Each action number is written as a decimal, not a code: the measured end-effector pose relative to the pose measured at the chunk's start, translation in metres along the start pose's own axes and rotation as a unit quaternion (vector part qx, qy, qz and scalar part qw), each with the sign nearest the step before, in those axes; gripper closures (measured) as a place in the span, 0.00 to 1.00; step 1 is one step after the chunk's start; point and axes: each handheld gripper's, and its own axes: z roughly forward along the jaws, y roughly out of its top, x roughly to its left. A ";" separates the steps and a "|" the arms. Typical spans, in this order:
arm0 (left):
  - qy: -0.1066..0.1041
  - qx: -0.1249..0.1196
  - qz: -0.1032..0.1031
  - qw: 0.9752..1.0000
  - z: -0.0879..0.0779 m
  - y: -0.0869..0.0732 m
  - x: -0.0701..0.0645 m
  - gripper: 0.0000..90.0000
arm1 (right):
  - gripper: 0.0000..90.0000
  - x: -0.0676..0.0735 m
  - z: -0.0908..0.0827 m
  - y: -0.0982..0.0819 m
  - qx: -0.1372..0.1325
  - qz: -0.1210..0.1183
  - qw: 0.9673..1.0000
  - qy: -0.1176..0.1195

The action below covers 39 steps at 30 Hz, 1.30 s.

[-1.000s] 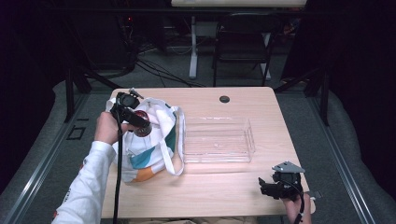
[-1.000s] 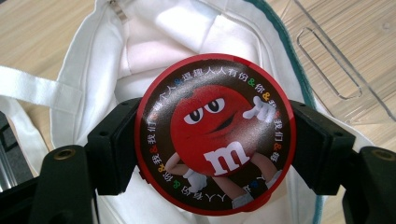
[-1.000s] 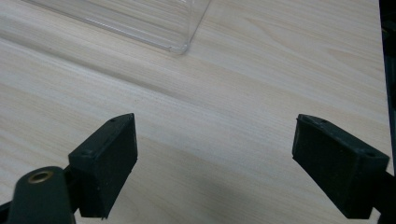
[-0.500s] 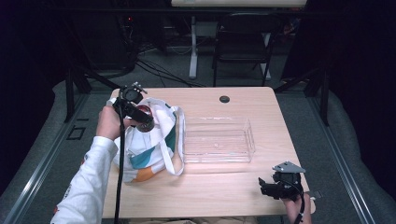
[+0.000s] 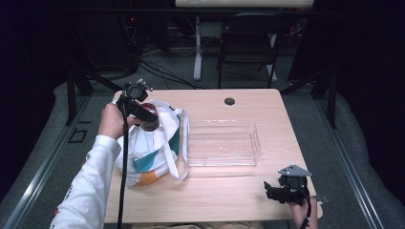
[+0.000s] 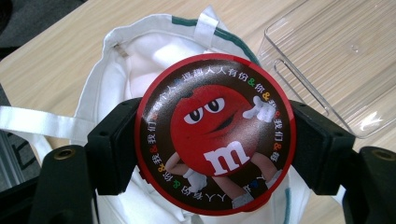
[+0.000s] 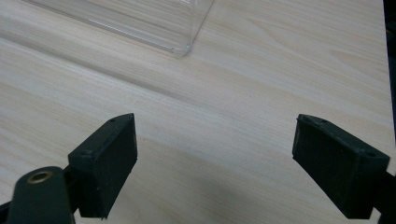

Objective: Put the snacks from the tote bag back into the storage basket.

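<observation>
The left gripper (image 6: 215,140) clamps a round candy tin (image 6: 215,133) by its rim, flat lid facing the camera, above the open white tote bag (image 5: 153,143). The clear tray (image 5: 222,143) lies just beside the bag (likely its destination). The right gripper (image 5: 282,191), jaws wide apart and empty, rests near the table (image 5: 229,200) edge.

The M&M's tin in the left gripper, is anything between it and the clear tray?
Nothing visible. The tin, held in the left gripper above the tote bag, has open space toward the clear tray beside the bag.
</observation>
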 end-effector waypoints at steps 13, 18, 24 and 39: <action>-0.010 -0.004 0.025 1.000 -0.006 0.017 -0.018 0.29 | 0.15 0.000 0.000 0.000 -0.004 -0.001 1.000 0.001; -0.017 -0.006 0.032 0.999 -0.007 0.024 -0.024 0.29 | 0.15 0.000 -0.001 0.000 -0.005 0.000 1.000 0.002; -0.024 -0.007 0.041 0.999 -0.006 0.030 -0.032 0.29 | 0.15 0.000 0.000 0.000 -0.003 -0.004 1.000 0.002; -0.037 -0.011 0.053 0.998 -0.002 0.039 -0.044 0.29 | 0.15 0.001 0.000 0.001 -0.004 -0.003 1.000 0.003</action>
